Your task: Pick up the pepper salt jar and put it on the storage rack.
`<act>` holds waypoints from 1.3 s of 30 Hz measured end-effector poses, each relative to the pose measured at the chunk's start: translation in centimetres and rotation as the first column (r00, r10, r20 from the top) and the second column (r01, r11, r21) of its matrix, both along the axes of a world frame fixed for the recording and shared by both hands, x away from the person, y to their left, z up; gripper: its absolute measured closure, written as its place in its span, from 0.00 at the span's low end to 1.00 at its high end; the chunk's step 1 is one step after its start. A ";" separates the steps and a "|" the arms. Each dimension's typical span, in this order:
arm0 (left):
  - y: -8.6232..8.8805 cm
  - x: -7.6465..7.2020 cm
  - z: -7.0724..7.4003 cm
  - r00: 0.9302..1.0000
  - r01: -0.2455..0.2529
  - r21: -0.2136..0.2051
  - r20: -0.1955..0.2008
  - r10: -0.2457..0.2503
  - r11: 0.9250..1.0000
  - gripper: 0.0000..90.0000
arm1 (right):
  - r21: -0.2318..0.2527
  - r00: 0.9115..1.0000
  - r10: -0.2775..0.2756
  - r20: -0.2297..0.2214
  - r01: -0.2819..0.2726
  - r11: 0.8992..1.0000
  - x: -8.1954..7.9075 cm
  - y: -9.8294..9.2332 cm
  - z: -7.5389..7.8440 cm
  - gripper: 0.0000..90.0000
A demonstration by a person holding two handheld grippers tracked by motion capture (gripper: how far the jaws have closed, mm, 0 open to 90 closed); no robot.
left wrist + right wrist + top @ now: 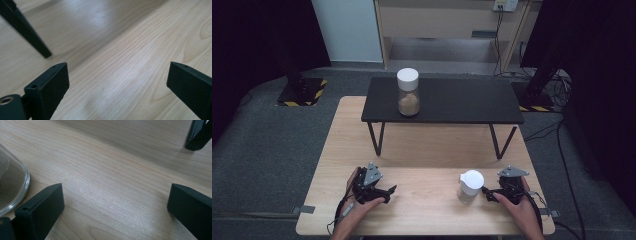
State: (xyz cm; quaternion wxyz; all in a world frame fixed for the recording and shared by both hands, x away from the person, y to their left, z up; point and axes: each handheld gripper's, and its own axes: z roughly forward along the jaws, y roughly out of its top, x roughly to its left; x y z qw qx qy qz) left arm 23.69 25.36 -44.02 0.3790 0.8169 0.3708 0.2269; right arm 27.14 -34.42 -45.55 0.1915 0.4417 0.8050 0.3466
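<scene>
The scene is viewed from a fixed camera placed high on the person's side, aimed forward and down over the whole wooden table (pixel 422 150) and the black shelf (pixel 442 100) standing on it. Two further cameras are carried low and very close to the tabletop, each aimed along its own jaws. The wood surface and a black shelf leg (pixel 27 30) are shared with the high view.

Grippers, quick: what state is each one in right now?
Left gripper: open, nothing between its jaws.
Right gripper: open, empty, beside the clear glass jar with a white lid.
</scene>
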 end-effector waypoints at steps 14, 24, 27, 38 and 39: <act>2.1 0.6 -0.8 0.988 -0.146 -0.004 -0.058 0.146 0.989 0.03 | 0.001 1.000 -0.002 0.000 0.002 1.000 0.0 0.0 0.0 0.02; 2.9 1.1 -1.2 0.973 -0.211 0.013 -0.094 0.212 0.977 0.03 | 0.001 1.000 -0.003 0.000 0.003 1.000 -0.1 0.0 0.0 0.02; 3.0 1.4 -1.2 0.971 -0.213 0.012 -0.109 0.213 0.977 0.03 | 0.001 1.000 -0.003 0.001 0.003 1.000 -0.1 0.0 0.0 0.02; 3.1 1.7 -1.2 0.968 -0.216 0.006 -0.131 0.215 0.976 0.02 | 0.001 1.000 -0.004 0.000 0.004 1.000 -0.1 0.0 0.0 0.02; 3.1 1.7 -1.2 0.968 -0.216 0.006 -0.131 0.215 0.976 0.02 | 0.001 1.000 -0.004 0.000 0.004 1.000 -0.1 0.0 0.0 0.02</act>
